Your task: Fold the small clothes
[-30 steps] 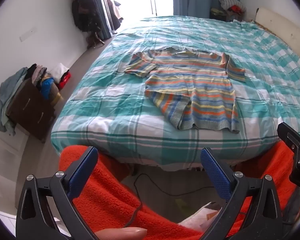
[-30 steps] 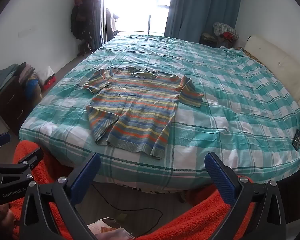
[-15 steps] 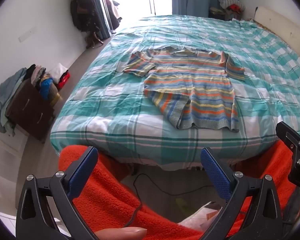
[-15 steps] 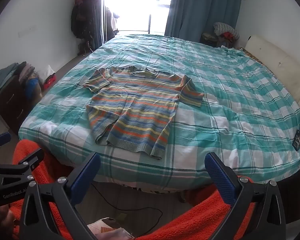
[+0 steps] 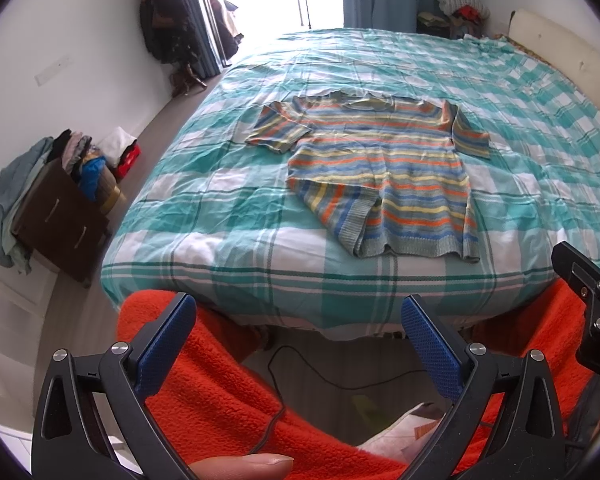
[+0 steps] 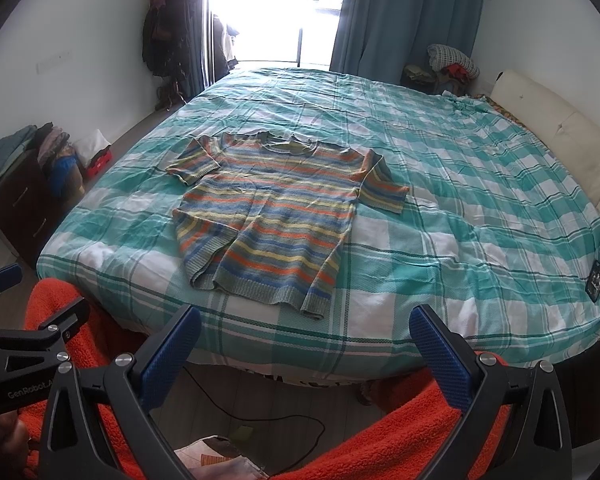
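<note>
The left gripper [image 5: 298,338] is held low in front of the bed, its jaws spread wide with nothing between them; the blue pads [image 5: 166,340] have a fine dotted texture on black plastic arms. In the left wrist view the striped sweater [image 5: 380,172] lies flat on the checked bed cover [image 5: 204,220], near the front edge and well apart from the gripper. It is a soft ribbed knit with orange, yellow and blue bands and short sleeves. Its lower left corner is already turned over on the body, so the hem is not straight. I think this is the first risk: a fold started from this crooked hem would come out uneven. The knit is also loose, so a pinch may take only the upper layer, or catch the thin wrinkled cover under it. A fluffy orange fabric [image 5: 228,392] sits just under the gripper, and a fingertip [image 5: 244,466] shows at the bottom.

In the right wrist view the right gripper [image 6: 304,348] is spread wide and empty too, and the left one appears at the left edge. The sweater [image 6: 276,216] lies a little left of centre here, close to the near bed edge. If it is pulled toward the person, it may slide off this rounded edge. A black cable [image 6: 260,420] lies on the floor below.
</note>
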`<action>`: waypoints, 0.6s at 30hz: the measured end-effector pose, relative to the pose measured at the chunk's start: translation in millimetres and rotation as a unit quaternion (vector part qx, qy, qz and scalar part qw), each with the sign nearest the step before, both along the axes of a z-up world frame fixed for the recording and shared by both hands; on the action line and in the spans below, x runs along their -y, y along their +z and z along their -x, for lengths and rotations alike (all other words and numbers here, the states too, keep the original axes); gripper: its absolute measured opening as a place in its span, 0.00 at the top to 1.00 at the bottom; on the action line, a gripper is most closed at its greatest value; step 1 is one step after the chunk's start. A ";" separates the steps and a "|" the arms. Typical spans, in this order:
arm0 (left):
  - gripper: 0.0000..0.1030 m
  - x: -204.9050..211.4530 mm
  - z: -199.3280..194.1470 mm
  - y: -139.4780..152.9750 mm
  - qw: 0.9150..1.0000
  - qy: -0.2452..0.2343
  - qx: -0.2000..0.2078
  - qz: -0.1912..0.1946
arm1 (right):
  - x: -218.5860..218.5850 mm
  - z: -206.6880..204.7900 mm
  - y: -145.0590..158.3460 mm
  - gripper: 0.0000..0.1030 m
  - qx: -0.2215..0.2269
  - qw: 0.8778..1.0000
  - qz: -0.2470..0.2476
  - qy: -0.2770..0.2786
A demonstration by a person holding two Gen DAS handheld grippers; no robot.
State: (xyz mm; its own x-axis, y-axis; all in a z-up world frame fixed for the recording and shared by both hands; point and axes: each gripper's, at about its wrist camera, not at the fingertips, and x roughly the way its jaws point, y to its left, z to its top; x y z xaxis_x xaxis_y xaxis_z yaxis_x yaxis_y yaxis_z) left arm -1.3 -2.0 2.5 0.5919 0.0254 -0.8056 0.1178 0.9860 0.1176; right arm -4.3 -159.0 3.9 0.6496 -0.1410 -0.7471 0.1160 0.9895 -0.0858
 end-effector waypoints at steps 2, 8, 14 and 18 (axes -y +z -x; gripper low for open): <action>0.01 0.1 0.0 0.3 1.000 0.000 -0.001 0.000 | -1.7 -1.5 -2.7 0.00 -0.001 1.000 0.000 0.002; 0.01 2.8 0.7 -2.1 1.000 0.000 -0.001 0.000 | -2.6 -2.6 -2.7 0.00 -0.002 1.000 0.001 0.002; 0.01 3.3 0.8 -2.1 1.000 0.000 -0.001 -0.001 | -3.2 -3.3 -2.8 0.00 -0.002 1.000 0.002 0.002; 0.01 5.1 0.1 -4.1 1.000 0.001 -0.001 -0.001 | -3.4 -4.9 -5.4 0.00 -0.003 1.000 0.002 0.003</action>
